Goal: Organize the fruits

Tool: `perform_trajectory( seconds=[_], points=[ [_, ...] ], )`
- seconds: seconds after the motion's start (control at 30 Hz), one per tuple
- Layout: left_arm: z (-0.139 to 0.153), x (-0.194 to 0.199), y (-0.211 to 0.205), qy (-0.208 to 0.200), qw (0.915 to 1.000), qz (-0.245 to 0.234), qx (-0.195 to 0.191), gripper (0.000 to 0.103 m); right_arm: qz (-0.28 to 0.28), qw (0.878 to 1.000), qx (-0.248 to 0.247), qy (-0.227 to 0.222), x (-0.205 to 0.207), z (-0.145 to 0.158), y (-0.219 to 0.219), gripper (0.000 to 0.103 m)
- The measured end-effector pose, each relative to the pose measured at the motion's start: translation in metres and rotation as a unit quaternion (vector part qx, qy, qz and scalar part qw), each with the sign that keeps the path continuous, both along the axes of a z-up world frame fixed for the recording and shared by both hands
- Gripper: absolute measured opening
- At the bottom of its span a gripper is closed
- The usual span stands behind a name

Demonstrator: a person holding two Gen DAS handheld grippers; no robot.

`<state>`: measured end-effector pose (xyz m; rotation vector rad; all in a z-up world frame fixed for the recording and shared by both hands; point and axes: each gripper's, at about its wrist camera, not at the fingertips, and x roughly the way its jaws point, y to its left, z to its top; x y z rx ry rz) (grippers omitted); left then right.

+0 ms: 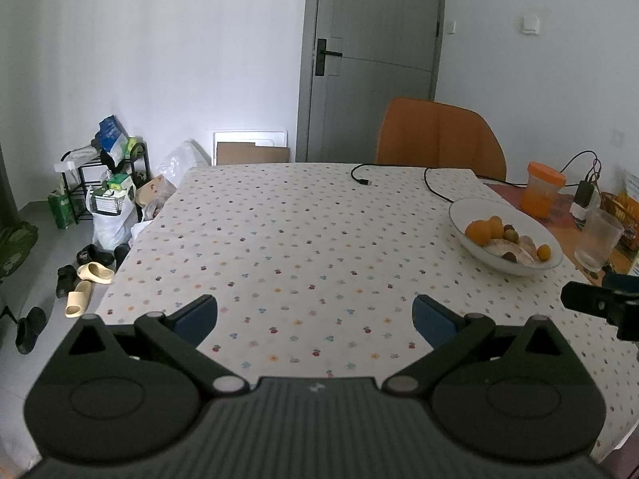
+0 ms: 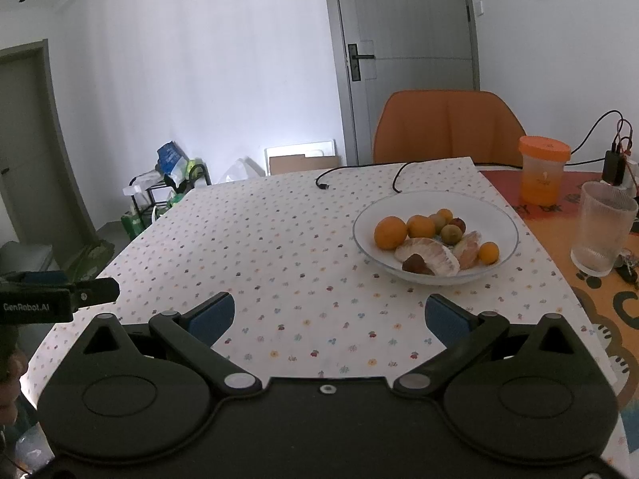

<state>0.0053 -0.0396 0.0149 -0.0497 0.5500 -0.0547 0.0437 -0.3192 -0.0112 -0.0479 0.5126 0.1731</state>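
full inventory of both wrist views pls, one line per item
Shallow white bowl: 1, right side of the tablecloth.
Round orange fruits: 4 visible, in the bowl.
Small greenish and dark red fruits: about 4, in the bowl; exact count unclear.
Peeled pale citrus segments: 2, front of the bowl.
White dotted tablecloth: 1, covers most of the table.
Orange-lidded translucent jar: 1, behind the bowl on the right.
Ribbed clear glass: 1, right of the bowl.
Black cable: 1, far table edge.
Orange chair: 1, behind the table.
Grey door: 1, back wall.
Shoe rack with bags: 1, floor left.
Slippers: several, floor left.
Left gripper: open, above the cloth.
Right gripper: open, near the bowl.
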Motion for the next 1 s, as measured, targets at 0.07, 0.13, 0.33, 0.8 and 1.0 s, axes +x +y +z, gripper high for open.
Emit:
perform_trajectory(
  seconds=[0.07,0.13,0.33,0.8,1.0],
  points=[
    [0.0000,-0.0001,0.0000,0.000,1.0000,0.000,0.000,0.103,0.000,1.000,0.000,-0.001,-0.0003,-0.0001,0.0002,0.103],
    [0.0000,-0.0001,0.0000,0.000,1.0000,0.000,0.000,0.103,0.001,1.000,0.000,-0.001,-0.0006,-0.0012,0.0002,0.103],
    [-0.0005,0.0001,0.0007,0.000,1.0000,0.000,0.001,0.103,0.001,1.000,0.001,-0.001,-0.0005,-0.0009,-0.0001,0.103],
    [-0.0031,-0.0020,0.0000,-0.005,1.0000,-0.007,0.002,0.103,-0.005,1.000,0.002,0.008,0.0040,-0.0076,-0.0014,0.103],
    [-0.0030,-0.0022,0.0017,-0.007,1.0000,-0.006,0.001,0.103,-0.003,1.000,-0.001,0.009,0.0040,-0.0077,0.0010,0.103]
  ],
)
